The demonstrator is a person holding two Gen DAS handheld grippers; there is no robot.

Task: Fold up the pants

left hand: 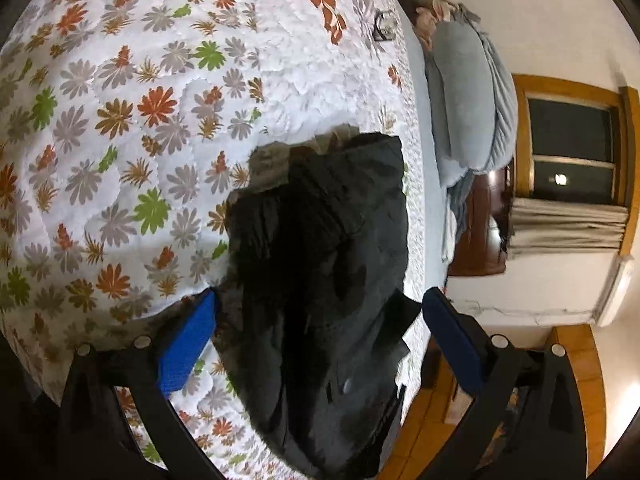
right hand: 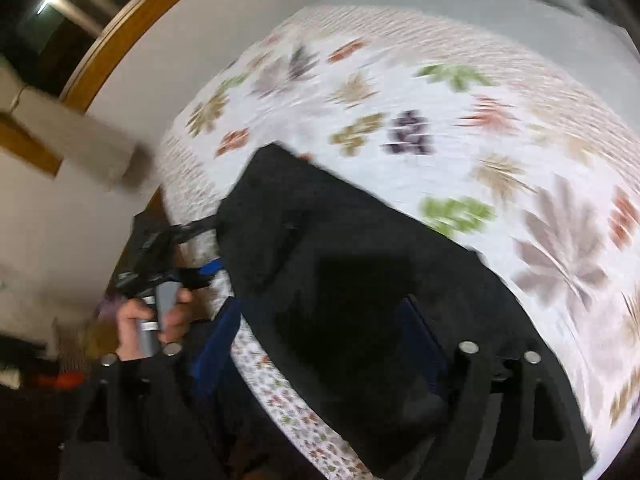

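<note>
You have one pair of black pants (left hand: 320,256) in front of you, lying in a folded, rumpled heap on the bed's quilted bedspread (left hand: 120,128), near its edge. The fabric is dark and matte with soft creases, and a paler lining shows at its far end. The bedspread is white, stitched in scallops and printed with orange, green, grey and brown flowers. Your left gripper (left hand: 320,320) has two blue-padded fingers (left hand: 184,344) spread wide on either side of the pants, pressing on nothing. Your right gripper (right hand: 320,344) is likewise released, its two fingers apart above the pants; that view is blurred. One grey pillow (left hand: 464,92) lies at the headboard. No writing is readable.
</note>
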